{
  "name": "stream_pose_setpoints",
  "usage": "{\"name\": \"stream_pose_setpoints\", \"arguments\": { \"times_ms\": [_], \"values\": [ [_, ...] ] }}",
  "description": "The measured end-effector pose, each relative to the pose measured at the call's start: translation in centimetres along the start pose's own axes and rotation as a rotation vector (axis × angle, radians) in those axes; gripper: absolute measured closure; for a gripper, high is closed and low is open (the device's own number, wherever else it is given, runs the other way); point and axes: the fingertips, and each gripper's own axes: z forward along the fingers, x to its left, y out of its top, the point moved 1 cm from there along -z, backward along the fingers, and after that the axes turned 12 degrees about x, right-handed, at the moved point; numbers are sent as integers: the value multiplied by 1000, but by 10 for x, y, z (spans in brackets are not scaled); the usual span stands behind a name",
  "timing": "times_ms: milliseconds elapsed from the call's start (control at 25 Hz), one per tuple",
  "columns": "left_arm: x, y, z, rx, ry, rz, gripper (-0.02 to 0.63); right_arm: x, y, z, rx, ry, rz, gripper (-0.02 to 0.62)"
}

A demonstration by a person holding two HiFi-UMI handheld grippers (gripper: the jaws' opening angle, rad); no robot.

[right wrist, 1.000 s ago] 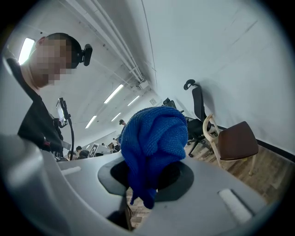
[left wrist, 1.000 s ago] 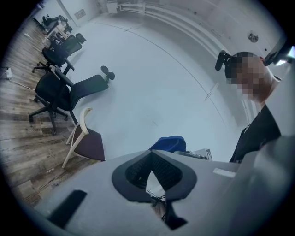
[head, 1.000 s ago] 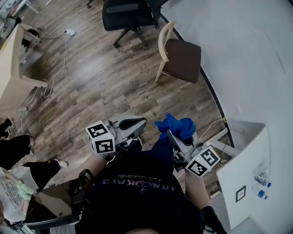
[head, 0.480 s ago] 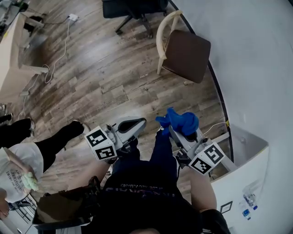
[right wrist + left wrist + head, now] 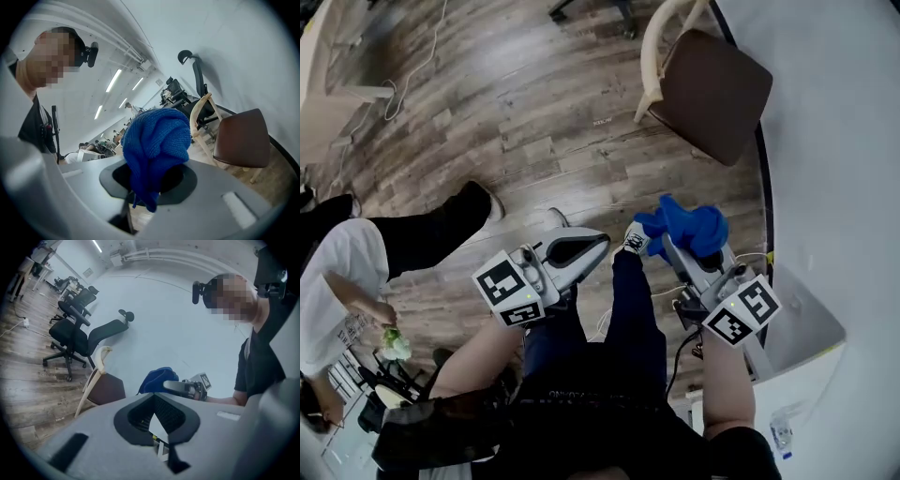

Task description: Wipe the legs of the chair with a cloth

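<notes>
Chair (image 5: pixel 712 94) has drawn nearer; blue cloth (image 5: pixel 692 228) bunched in right hand-held gripper (image 5: pixel 679 247).

The cloth (image 5: pixel 157 140) is blue knitted fabric, coarse and fuzzy, its weave plainly visible. The left hand-held gripper (image 5: pixel 598 242) and the right hand-held gripper (image 5: pixel 673 246) have matt grey plastic shells; the left one's pads (image 5: pixel 171 416) are black and ribbed. The chair (image 5: pixel 712 89) has a smooth pale wooden frame and a matt dark brown seat. The floor (image 5: pixel 516 122) is grey-brown wood-grain plank with a faint sheen.
</notes>
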Motion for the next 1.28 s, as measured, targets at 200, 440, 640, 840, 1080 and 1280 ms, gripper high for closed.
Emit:
{"name": "stream_pose_setpoints", "arguments": {
  "times_ms": [200, 440, 640, 840, 1080, 1280],
  "values": [
    [46, -25, 15, 32, -4, 43, 606, -35, -7, 46, 35, 11, -17, 503],
    [116, -59, 25, 43, 2, 174, 606, -85, -19, 104, 49, -15, -52, 503],
    [171, -86, 32, -22, -20, 245, 606, -133, -40, 153, 57, -51, -90, 503],
    [219, -124, 49, -40, -11, 302, 606, -191, -59, 197, 39, -73, -90, 503],
    [262, -154, 64, -88, 13, 328, 606, -249, -72, 241, 2, -73, -66, 503],
    [288, -171, 67, -122, -26, 257, 606, -286, -84, 274, -28, -52, -33, 503]
  ]
}}
